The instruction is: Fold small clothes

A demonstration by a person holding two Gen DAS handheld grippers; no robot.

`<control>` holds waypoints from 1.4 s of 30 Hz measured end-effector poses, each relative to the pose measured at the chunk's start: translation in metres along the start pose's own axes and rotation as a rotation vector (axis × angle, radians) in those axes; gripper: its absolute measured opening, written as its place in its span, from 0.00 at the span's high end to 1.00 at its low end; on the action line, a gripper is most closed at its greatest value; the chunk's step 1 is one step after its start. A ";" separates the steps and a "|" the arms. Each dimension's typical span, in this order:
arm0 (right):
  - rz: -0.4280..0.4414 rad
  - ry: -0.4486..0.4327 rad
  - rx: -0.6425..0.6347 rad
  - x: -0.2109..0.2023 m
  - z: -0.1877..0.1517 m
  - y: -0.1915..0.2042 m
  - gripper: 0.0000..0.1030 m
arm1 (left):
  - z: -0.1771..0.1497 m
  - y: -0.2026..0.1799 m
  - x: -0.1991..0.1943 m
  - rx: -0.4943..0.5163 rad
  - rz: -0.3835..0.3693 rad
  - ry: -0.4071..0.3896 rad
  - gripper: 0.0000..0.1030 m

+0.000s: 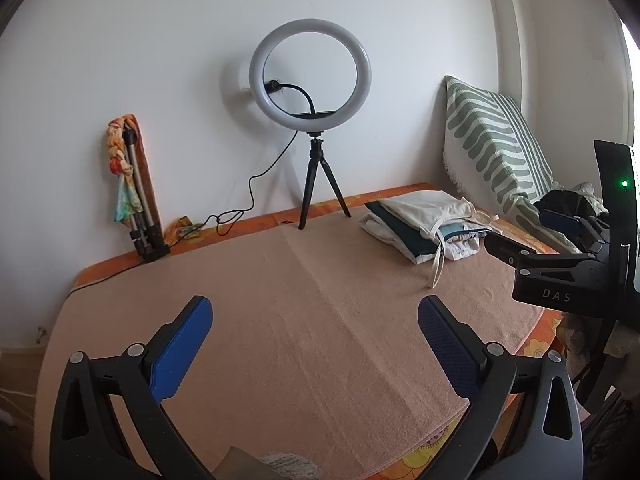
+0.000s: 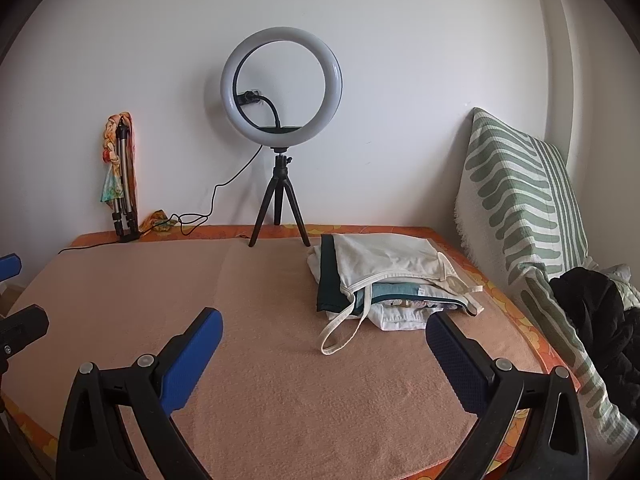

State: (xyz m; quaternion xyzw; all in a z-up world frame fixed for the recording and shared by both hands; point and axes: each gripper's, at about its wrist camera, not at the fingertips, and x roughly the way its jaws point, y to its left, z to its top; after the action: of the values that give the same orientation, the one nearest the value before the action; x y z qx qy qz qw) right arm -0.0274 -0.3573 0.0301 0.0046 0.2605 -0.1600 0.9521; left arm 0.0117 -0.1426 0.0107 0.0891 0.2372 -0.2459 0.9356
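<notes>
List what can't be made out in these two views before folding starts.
- Stack of clothes: the lower garments are covered by the cream top one in both views; their number is unclear.
- Dark garment: cut off by the right wrist view's edge; in the left wrist view the right gripper hides most of it.
- Grey object: cut off by the left wrist view's bottom edge.

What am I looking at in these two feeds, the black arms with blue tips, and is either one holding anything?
Each feed comes from a camera mounted on a handheld two-finger gripper, looking forward along its fingers. In the left wrist view, the left gripper stands wide open and holds nothing. In the right wrist view, the right gripper is also open and holds nothing. Below them lies a peach cloth spread flat. At its far right sits a pile of folded clothes, with a loose strap trailing off. Behind stand a ring light and a striped pillow, with a dark garment beside it.
</notes>
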 end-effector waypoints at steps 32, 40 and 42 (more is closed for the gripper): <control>0.010 0.010 0.001 0.006 -0.004 0.000 0.00 | -0.001 -0.003 -0.004 0.033 0.008 -0.020 0.01; 0.013 0.012 0.002 0.007 -0.004 0.001 0.00 | -0.001 -0.003 -0.004 0.034 0.010 -0.021 0.01; 0.012 0.012 0.001 0.007 -0.004 0.001 0.00 | -0.001 -0.002 -0.005 0.034 0.014 -0.025 0.01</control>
State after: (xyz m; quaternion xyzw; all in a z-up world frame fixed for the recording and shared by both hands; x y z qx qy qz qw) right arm -0.0236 -0.3580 0.0235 0.0079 0.2661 -0.1542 0.9515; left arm 0.0067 -0.1422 0.0122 0.1037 0.2208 -0.2445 0.9384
